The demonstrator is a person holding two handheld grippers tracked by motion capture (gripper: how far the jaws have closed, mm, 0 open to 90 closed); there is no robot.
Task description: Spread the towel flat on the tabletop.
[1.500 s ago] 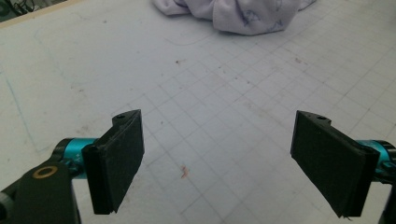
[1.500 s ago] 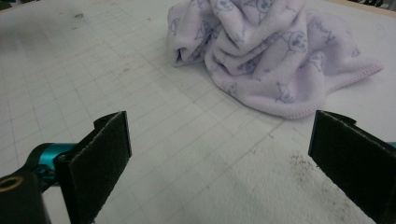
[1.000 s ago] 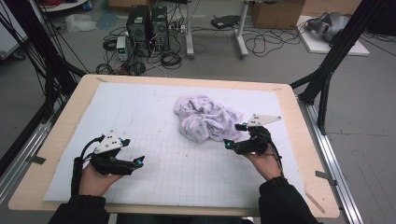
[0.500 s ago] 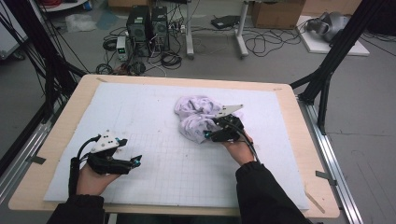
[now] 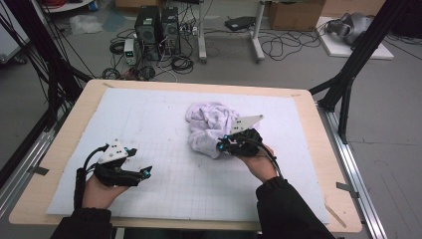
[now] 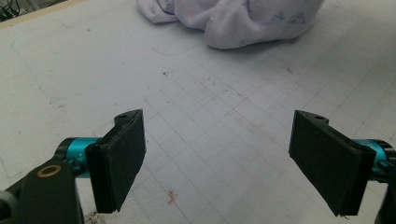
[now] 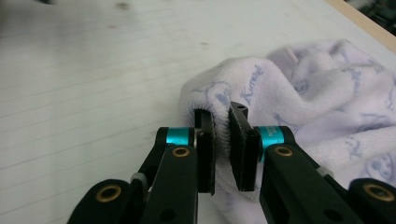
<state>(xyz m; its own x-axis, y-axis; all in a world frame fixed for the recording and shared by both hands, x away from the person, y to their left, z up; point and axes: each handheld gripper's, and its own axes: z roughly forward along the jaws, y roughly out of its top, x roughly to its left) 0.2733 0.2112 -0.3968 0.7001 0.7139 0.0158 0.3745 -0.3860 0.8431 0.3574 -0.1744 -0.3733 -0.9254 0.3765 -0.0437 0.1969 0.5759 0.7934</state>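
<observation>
Cloth (image 5: pixel 211 127), a crumpled white towel with faint blue print, lies bunched on the gridded mat (image 5: pixel 149 114) and is pinched at its near edge by the right gripper (image 5: pixel 222 146); its jaws have just been closing and now clamp a fold of terry between the pads, as the right gripper view (image 7: pixel 222 147) makes plain. The rest of the heap spreads ahead of that claw and to its right. This looks like the grasping step of spreading or folding the towel, with the grip just made. Next, I judge, the fold must be drawn out from the pile without slipping, while the other claw comes in for a second edge. The right hand (image 5: pixel 259 162) reaches in low, claw roughly level. The left gripper (image 5: pixel 144 172) hovers over bare mat, jaws wide apart and empty, the towel well ahead of it.
</observation>
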